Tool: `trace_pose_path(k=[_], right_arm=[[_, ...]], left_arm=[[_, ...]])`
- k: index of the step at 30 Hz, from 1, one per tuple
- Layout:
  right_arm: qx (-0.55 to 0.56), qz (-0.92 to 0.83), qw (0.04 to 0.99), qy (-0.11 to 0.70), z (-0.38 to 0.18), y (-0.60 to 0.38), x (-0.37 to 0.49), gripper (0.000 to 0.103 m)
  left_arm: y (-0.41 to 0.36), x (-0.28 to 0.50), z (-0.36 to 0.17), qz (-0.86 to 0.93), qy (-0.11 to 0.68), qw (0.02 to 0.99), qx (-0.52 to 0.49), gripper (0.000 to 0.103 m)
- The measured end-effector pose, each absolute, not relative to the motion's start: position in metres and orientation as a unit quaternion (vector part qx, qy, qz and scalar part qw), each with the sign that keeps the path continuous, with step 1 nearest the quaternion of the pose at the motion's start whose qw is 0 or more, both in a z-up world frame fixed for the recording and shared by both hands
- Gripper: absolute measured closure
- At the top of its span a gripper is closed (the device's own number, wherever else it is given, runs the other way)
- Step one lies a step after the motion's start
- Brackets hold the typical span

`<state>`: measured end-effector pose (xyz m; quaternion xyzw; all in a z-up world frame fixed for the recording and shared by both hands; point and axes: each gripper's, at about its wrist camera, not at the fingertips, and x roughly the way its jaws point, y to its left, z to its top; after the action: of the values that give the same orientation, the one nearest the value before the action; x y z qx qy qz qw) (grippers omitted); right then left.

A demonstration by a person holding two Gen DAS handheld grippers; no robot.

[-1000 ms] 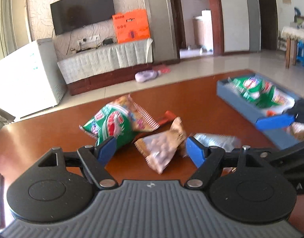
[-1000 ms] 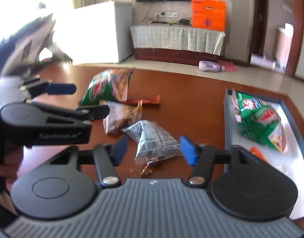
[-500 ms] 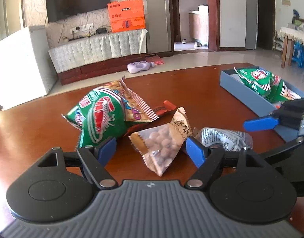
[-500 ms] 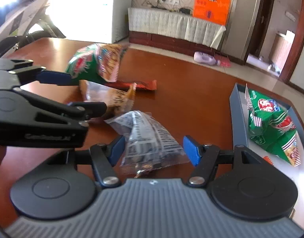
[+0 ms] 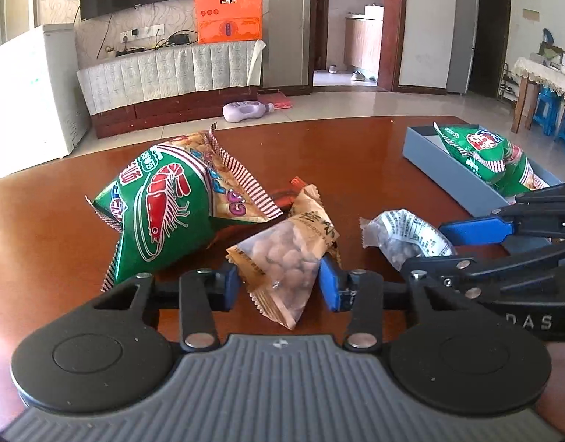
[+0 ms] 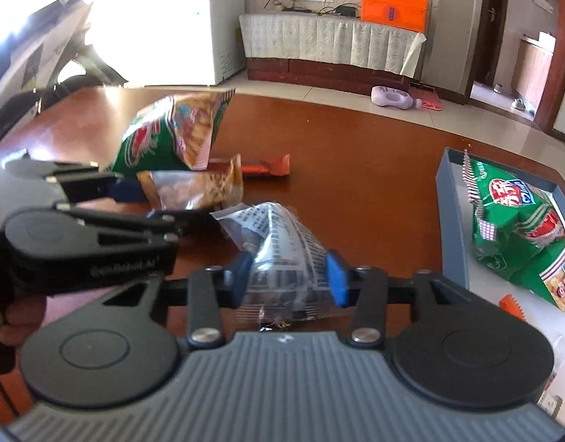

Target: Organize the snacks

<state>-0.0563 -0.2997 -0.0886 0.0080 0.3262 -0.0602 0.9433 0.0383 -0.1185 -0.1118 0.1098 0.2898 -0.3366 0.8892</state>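
My left gripper [image 5: 280,281] is shut on a tan peanut packet [image 5: 288,254], which also shows in the right wrist view [image 6: 194,189]. My right gripper [image 6: 289,274] is shut on a clear printed packet [image 6: 282,250], seen from the left wrist view [image 5: 407,235] too. A big green shrimp-chip bag [image 5: 164,206] lies left of them on the brown table [image 5: 356,154]. An orange bar [image 6: 267,165] lies behind. A grey-blue tray [image 6: 449,221] at the right holds another green bag [image 6: 521,235].
An orange wrapper corner [image 6: 512,304] lies in the tray's near end. Beyond the table are a tiled floor, a TV cabinet [image 5: 172,73] and a white freezer [image 5: 28,92]. The two grippers sit close side by side.
Both grippers have moved forward and down and closed: the left on the peanut packet, the right on the clear packet. Their jaws were wider before.
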Motion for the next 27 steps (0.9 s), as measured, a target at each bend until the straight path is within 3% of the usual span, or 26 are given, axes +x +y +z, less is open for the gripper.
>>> trace_pose_path(k=[12,27], right_arm=[[0.095,-0.076,0.952,0.28,-0.064,-0.327,-0.082,0.068],[0.088,-0.063,0.959,0.26,-0.048,-0.313,-0.1,0.071]], left_arm=[[-0.101,0.02,-0.098,-0.345,0.257,0.896,0.112,0.058],[-0.081,0.002,-0.073,-0.314,0.234,0.914,0.106,0.059]])
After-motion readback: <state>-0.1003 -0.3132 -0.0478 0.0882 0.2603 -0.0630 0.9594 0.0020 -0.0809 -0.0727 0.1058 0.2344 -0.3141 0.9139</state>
